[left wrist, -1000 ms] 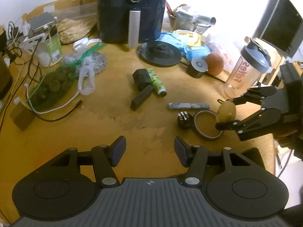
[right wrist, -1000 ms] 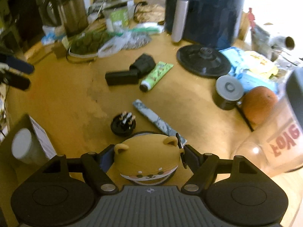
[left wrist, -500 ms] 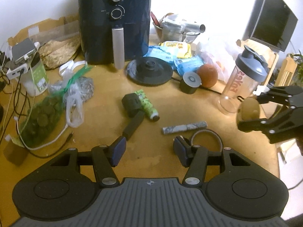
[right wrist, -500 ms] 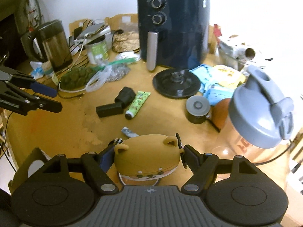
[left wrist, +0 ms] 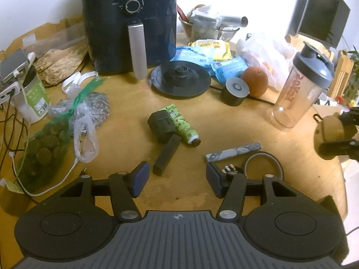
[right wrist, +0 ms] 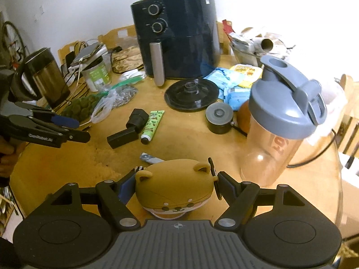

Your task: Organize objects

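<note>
My right gripper [right wrist: 176,187] is shut on a tan dog-faced case [right wrist: 177,183], held above the table's near edge beside a shaker bottle [right wrist: 280,121]. In the left wrist view that case [left wrist: 328,137] shows at the far right. My left gripper [left wrist: 177,176] is open and empty, low over the table. Just beyond its fingers lie a black block [left wrist: 167,154], a small black plug [left wrist: 228,170], a grey patterned bar [left wrist: 233,152] and a tape ring [left wrist: 262,163]. Farther off are a black adapter [left wrist: 160,123] and a green tube [left wrist: 182,125].
A dark air fryer [left wrist: 130,22] stands at the back, a kettle base [left wrist: 180,80] before it. An orange [left wrist: 255,81], a black cylinder [left wrist: 235,89] and blue packets sit right. Plastic bags [left wrist: 44,139], cables and a kettle [right wrist: 42,76] crowd the left.
My right gripper has risen from over the tape ring with the dog case and rolled upright. My left gripper has drawn back, so more of the air fryer shows.
</note>
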Motion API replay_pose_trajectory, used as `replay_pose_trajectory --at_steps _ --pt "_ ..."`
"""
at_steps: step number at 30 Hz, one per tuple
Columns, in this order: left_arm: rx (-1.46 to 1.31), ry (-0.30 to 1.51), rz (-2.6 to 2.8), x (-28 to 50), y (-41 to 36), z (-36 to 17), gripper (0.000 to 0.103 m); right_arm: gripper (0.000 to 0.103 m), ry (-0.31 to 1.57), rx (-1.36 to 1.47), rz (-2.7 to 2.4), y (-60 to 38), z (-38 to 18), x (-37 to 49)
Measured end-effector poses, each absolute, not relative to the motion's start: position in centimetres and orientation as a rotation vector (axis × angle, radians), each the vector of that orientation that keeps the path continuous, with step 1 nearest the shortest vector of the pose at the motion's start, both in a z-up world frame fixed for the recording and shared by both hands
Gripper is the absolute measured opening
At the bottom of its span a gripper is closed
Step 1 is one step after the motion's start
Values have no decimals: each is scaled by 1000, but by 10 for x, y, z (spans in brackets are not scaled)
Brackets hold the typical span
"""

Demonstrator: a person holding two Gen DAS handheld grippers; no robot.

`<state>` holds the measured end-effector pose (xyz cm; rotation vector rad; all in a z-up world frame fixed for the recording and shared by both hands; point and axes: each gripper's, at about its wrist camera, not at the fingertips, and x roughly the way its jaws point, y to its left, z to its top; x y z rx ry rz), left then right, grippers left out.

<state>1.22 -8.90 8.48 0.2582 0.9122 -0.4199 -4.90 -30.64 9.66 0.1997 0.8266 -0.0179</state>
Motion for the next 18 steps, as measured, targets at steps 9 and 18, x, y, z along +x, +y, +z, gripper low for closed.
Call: replay_pose_trajectory --at_steps 9,18 --pt "305 940 -463 37 -95 61 53 79 824 232 -80 -303 98 -58" --pt "358 992 -500 68 -100 30 38 79 832 264 -164 -294 99 -77"
